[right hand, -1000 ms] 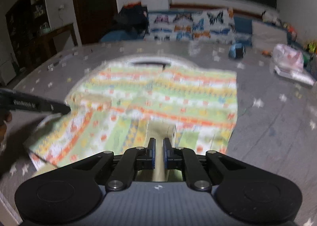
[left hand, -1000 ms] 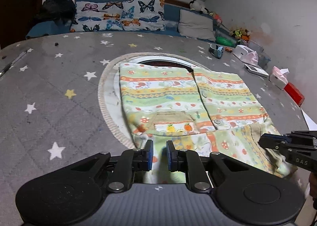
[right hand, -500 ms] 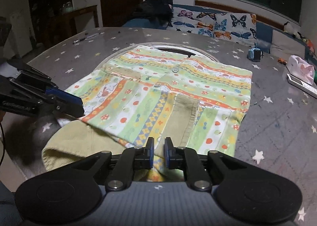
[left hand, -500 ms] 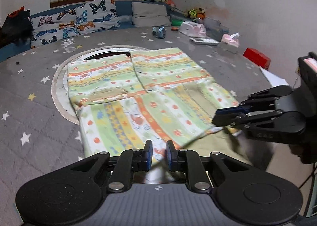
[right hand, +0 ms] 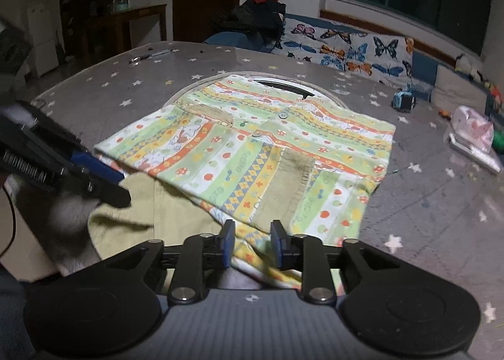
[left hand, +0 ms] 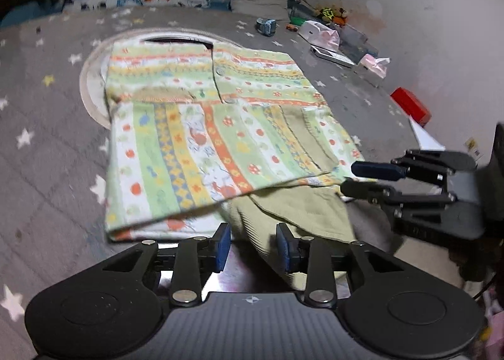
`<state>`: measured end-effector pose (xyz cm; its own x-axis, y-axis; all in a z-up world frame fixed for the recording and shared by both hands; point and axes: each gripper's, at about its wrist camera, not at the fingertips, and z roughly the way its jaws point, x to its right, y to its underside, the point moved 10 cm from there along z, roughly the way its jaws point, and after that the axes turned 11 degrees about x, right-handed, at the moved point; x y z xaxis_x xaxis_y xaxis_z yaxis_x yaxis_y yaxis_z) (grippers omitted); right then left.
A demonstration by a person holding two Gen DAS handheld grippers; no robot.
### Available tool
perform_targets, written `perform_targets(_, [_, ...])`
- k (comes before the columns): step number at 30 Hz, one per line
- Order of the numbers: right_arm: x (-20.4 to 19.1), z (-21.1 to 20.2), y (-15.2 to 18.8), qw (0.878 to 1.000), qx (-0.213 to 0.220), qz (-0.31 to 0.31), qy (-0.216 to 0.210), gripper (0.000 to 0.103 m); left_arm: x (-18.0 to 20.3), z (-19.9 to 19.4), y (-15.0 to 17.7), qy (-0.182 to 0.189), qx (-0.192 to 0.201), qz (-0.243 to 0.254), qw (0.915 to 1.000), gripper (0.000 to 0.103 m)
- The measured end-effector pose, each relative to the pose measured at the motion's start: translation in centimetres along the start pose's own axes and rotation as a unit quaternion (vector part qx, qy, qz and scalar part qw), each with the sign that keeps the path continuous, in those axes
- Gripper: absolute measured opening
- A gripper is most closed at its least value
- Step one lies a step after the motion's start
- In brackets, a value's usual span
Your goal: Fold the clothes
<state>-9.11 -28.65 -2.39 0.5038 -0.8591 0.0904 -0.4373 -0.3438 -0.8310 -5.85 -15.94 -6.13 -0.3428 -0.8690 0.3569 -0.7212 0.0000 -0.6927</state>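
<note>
A striped green, orange and yellow child's garment (left hand: 220, 126) lies on the grey star-print table, its sleeves folded in over the body. Its plain olive lining (left hand: 293, 211) shows at the near edge. My left gripper (left hand: 253, 246) is open at the near hem, with the olive cloth lying between its blue pads. My right gripper (right hand: 252, 241) is open at the near hem on its side. The right gripper shows in the left wrist view (left hand: 371, 177). The left gripper shows in the right wrist view (right hand: 104, 180), beside the olive cloth (right hand: 148, 215).
A round white mat (left hand: 91, 89) lies under the garment. A toy car (left hand: 266, 26), tissue packs (left hand: 373, 65), a white remote (left hand: 330, 55) and a red box (left hand: 411, 106) lie at the table's right. Butterfly pillows (right hand: 346, 44) line the sofa behind. The table's near edge is just below both grippers.
Both grippers, shut on the hem before, have opened and let it go. The garment lies flatter on the table. Both grippers have drawn back slightly toward the near edge.
</note>
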Motion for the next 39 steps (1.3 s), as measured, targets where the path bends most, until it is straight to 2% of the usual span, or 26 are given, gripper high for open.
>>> perform_targets(3, [-0.2, -1.0, 0.5, 1.000, -0.003, -0.031, 0.002, 0.032, 0.3, 0.2, 0.2, 0.018, -0.010, -0.019, 0.9996, 0.031])
perform_targets(4, [-0.3, -1.2, 0.8, 0.999, -0.003, -0.041, 0.003, 0.041, 0.4, 0.3, 0.2, 0.020, -0.011, -0.022, 0.9995, 0.029])
perform_targets(5, [-0.3, -1.5, 1.0, 0.999, -0.004, -0.051, 0.004, 0.046, 0.4, 0.3, 0.2, 0.022, -0.011, -0.024, 0.9994, 0.022])
perform_targets(6, [-0.4, -1.8, 1.3, 0.998, -0.004, -0.068, 0.006, 0.047, 0.4, 0.2, -0.1, 0.026, -0.008, -0.028, 0.9992, 0.014])
perform_targets(9, [-1.0, -2.1, 2.1, 0.995, -0.006, -0.097, -0.002, 0.048, 0.5, -0.1, -1.0, 0.041, 0.000, -0.042, 0.9983, 0.008])
perform_targets(10, [-1.2, -2.1, 2.3, 0.995, -0.006, -0.101, -0.006, 0.052, 0.5, -0.2, -1.4, 0.045, 0.002, -0.048, 0.9978, 0.008])
perform_targets(15, [-3.0, -1.6, 2.1, 0.990, 0.021, -0.138, -0.025, 0.056, 0.4, -0.5, -4.1, 0.068, 0.016, -0.084, 0.9941, 0.007])
perform_targets(19, [-3.6, -0.2, 0.8, 0.989, 0.056, -0.132, -0.030, 0.058, -0.1, -0.2, -5.7, 0.082, 0.017, -0.109, 0.9905, 0.007])
perform_targets(21, [-3.7, 0.5, 0.1, 0.990, 0.070, -0.117, -0.037, 0.054, -0.4, -0.2, -6.1, 0.082, 0.020, -0.108, 0.9905, 0.008])
perform_targets(23, [-3.5, 1.3, -0.6, 0.992, 0.077, -0.088, -0.051, 0.040, -0.6, -0.4, -6.1, 0.084, 0.022, -0.106, 0.9906, 0.008])
perform_targets(26, [-2.3, 1.4, -1.6, 0.994, 0.088, -0.027, -0.064, 0.039, -1.3, -0.7, -5.7, 0.085, 0.022, -0.117, 0.9893, 0.008])
perform_targets(28, [-1.9, 1.2, -1.7, 0.993, 0.090, -0.020, -0.068, 0.040, -1.6, -0.4, -5.8, 0.085, 0.022, -0.127, 0.9879, 0.008])
perform_targets(30, [-2.2, 0.9, -1.1, 0.994, 0.082, -0.033, -0.067, 0.043, -1.8, 0.0, -6.1, 0.086, 0.024, -0.135, 0.9869, 0.008])
perform_targets(34, [-3.3, 0.2, 0.3, 0.992, 0.074, -0.087, -0.056, 0.061, -1.9, 0.5, -6.8, 0.089, 0.023, -0.142, 0.9857, 0.008])
perform_targets(36, [-3.8, 0.1, 0.8, 0.988, 0.077, -0.124, -0.048, 0.061, -2.0, 0.6, -7.1, 0.090, 0.022, -0.144, 0.9853, 0.008])
perform_targets(39, [-4.3, 0.9, 0.7, 0.985, 0.084, -0.141, -0.045, 0.061, -2.0, 0.7, -7.3, 0.092, 0.020, -0.146, 0.9848, 0.008])
